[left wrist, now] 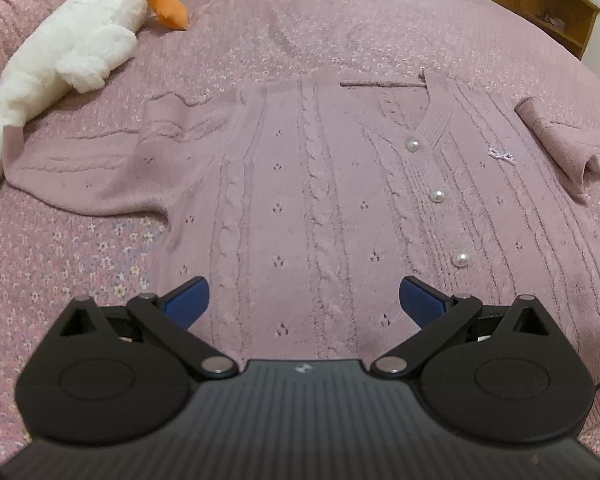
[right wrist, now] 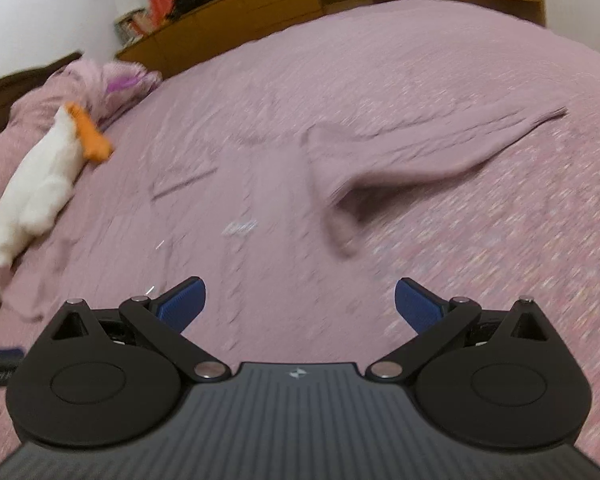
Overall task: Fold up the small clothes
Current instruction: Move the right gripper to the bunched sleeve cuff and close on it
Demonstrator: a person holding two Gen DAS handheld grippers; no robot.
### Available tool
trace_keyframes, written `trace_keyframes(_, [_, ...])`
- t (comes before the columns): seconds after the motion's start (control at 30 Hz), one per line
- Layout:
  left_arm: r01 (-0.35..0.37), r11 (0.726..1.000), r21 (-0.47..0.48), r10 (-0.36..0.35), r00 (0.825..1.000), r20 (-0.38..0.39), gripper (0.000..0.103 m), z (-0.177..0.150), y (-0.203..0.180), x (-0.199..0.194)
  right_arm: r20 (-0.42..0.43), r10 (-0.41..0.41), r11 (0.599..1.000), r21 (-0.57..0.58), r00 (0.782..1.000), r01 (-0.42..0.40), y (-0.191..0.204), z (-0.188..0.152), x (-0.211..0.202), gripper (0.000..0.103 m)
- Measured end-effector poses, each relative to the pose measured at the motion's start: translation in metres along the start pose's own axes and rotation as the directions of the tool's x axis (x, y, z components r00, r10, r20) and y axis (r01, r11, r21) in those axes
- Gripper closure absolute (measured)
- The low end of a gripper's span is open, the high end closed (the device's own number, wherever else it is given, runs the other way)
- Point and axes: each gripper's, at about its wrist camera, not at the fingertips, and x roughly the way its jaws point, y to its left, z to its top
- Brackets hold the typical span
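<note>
Left gripper (left wrist: pixel 304 300): spread wide, holding nothing, above the lower part of the cardigan.
Right gripper (right wrist: pixel 300 300): spread wide, empty, over the cardigan's right side; view blurred.
Cardigan (left wrist: pixel 320 200): pink knit, flat on the bed (left wrist: pixel 80 260), front up, pearl buttons (left wrist: pixel 437 195) closed.
Sleeves: one (left wrist: pixel 100 168) folded back on itself; the other (right wrist: pixel 420 152) lies out sideways.
Stuffed toy (left wrist: pixel 72 52): white, beside the sleeve.

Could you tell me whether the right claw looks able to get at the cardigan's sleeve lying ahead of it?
Probably yes: the right claw is open and empty, and nothing lies between it and the sleeve, though the view is blurred.
</note>
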Motion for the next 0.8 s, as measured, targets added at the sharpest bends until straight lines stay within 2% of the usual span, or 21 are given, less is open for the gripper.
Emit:
trace_keyframes(0.3, [-0.025,0.999,0.029,0.026,0.999,-0.037,0.0,0.002,-0.012,0.018,0.059,-0.088,0.986,0.144,0.994,0.078,-0.085,0.04,0.018,0.0])
trace_keyframes(0.63, [-0.052,0.998,0.044,0.055,0.996,-0.067,0.0,0.009,-0.024,0.038,0.075,-0.186,0.955,0.247,0.98,0.163,-0.152,0.067,0.056,0.0])
trace_keyframes(0.8, [-0.058,0.996,0.063,0.062,0.996,-0.07,0.0,0.009,-0.028,0.045,0.062,-0.178,0.932,0.332,0.982,0.148,-0.185,0.089,0.088,0.0])
